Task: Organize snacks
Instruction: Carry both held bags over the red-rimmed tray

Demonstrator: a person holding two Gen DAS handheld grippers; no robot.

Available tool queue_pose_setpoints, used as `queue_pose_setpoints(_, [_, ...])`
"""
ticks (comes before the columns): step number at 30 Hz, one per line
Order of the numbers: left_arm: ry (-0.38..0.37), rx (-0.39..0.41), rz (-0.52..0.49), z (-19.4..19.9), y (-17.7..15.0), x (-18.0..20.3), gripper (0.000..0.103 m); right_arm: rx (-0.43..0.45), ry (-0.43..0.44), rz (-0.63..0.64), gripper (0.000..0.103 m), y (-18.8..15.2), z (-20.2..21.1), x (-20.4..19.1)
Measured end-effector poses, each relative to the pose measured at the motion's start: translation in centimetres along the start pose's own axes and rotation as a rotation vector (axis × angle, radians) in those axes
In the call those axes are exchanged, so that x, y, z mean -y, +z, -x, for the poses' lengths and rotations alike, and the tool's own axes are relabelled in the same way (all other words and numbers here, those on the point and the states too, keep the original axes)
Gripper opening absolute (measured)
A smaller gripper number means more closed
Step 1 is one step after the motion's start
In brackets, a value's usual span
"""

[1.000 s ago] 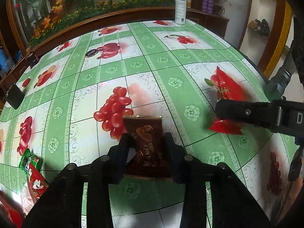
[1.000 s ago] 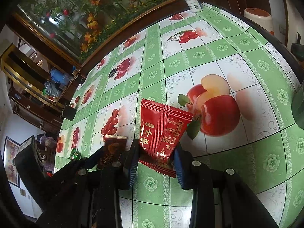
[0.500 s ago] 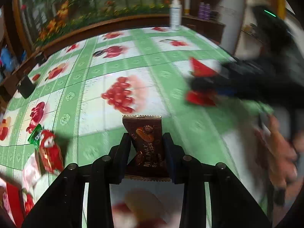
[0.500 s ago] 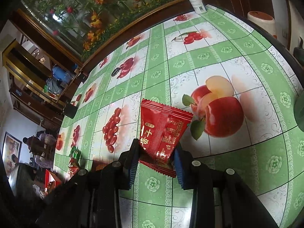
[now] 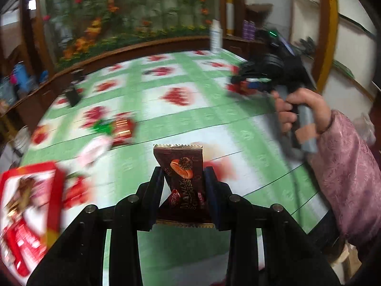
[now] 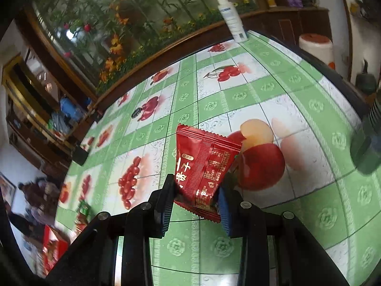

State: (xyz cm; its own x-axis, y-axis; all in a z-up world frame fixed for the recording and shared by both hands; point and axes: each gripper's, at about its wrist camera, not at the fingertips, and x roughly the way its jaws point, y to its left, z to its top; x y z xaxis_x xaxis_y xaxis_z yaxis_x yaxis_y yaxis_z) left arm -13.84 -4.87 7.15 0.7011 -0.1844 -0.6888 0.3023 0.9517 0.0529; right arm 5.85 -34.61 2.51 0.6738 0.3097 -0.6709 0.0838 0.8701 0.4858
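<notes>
Since a second ago we have swung our left gripper toward the table's near left corner: the red box, out of sight before, now fills the lower left of the left wrist view, and our right hand has entered that view at the right. Our left fingers pinch the brown chocolate packet by its lower half, its serrated top edge pointing away from us above the green fruit-print tablecloth. Beyond the red box lie a red-and-green snack packet and a pale pink packet, both blurred. Our right gripper has barely shifted; its fingers squeeze the red snack packet at the bottom, so it fans out above the printed apples on the cloth. From the right wrist view the red box sits far to the left of the red packet, at the table's near edge, and a white spray bottle stands at the far edge of the table.
</notes>
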Motion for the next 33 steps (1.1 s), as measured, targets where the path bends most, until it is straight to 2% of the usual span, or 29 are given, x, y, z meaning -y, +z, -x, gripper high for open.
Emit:
queue_pose_setpoints(2, [0.026, 0.021, 0.045, 1.3, -0.5, -2.2, 0.032, 0.010, 0.030, -0.051, 0.035, -0.3, 0.2, 0.1])
queue_pose_setpoints(6, [0.105, 0.071, 0.122, 4.1, -1.1, -6.6, 0.032, 0.082, 0.030, -0.030, 0.035, -1.2, 1.4, -1.3])
queue_pose_setpoints(9, [0.137, 0.109, 0.173, 5.5, -1.7, -9.1, 0.032, 0.099, 0.080, -0.061, 0.035, -1.7, 1.8, -1.9])
queue_pose_setpoints(14, [0.171, 0.139, 0.250, 6.4, -2.7, -12.3, 0.032, 0.102, 0.041, -0.004, 0.035, -2.7, 1.2, -4.0])
queue_pose_setpoints(17, [0.183, 0.139, 0.291, 6.5, -3.4, -14.0, 0.032, 0.103, 0.018, 0.025, 0.035, -3.2, 0.9, -4.4])
queue_pose_setpoints(23, [0.236, 0.135, 0.367, 6.7, -4.4, -17.7, 0.033, 0.103, -0.016, 0.000, 0.035, -2.9, 0.7, -3.6])
queue_pose_setpoints(33, [0.329, 0.130, 0.439, 7.1, -5.1, -22.5, 0.033, 0.138, -0.007, -0.015, 0.035, -2.5, 1.8, -3.0])
